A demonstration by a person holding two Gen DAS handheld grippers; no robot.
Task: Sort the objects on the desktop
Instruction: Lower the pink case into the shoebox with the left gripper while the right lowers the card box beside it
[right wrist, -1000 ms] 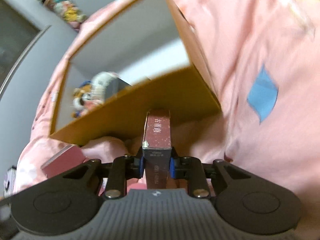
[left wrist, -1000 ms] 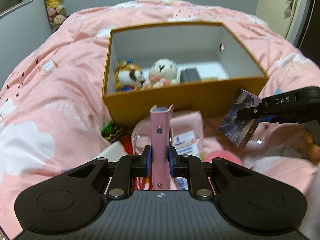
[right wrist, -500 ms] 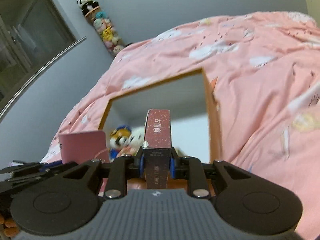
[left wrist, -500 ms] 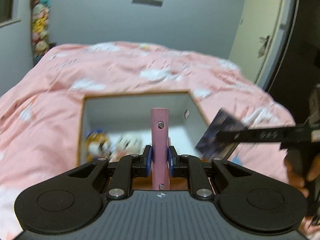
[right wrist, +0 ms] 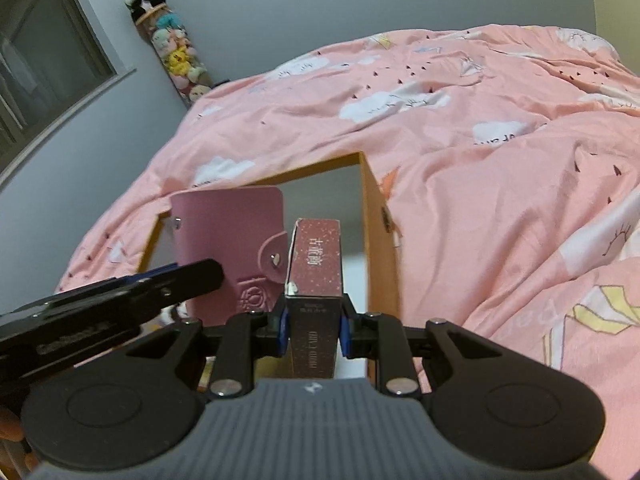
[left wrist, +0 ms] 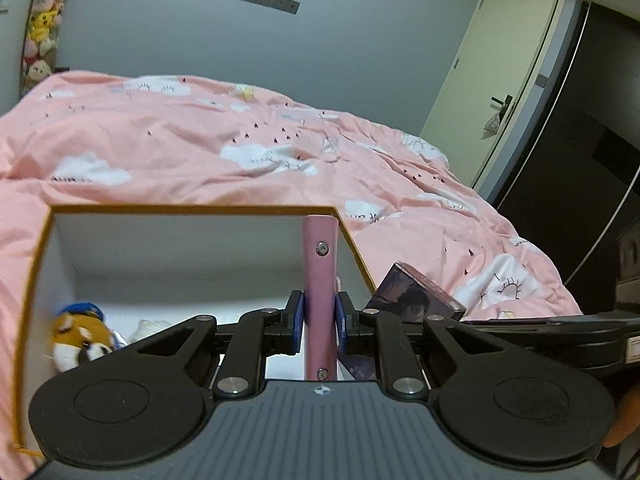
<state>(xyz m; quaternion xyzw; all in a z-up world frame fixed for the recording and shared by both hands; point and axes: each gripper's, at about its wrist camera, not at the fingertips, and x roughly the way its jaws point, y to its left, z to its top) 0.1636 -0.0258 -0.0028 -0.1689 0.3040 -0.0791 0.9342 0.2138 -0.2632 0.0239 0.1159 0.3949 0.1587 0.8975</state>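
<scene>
Left gripper (left wrist: pixel 318 320) clenches the pink card wallet (left wrist: pixel 319 288) upright, right gripper (right wrist: pixel 312 326) clamps the maroon box (right wrist: pixel 316 276), both over the open cardboard box (left wrist: pixel 40 256), right nearer its wall.

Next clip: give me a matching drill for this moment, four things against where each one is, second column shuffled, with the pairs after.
Things:
1. pink card wallet
2. maroon box
3. fox plush
4. string of plush toys

Places:
A. lying inside the open cardboard box
B. clamped in the right gripper
C. hanging on the grey wall
D. clamped in the left gripper

Pairs: 1-D, 2-B, 3-A, 4-C
</scene>
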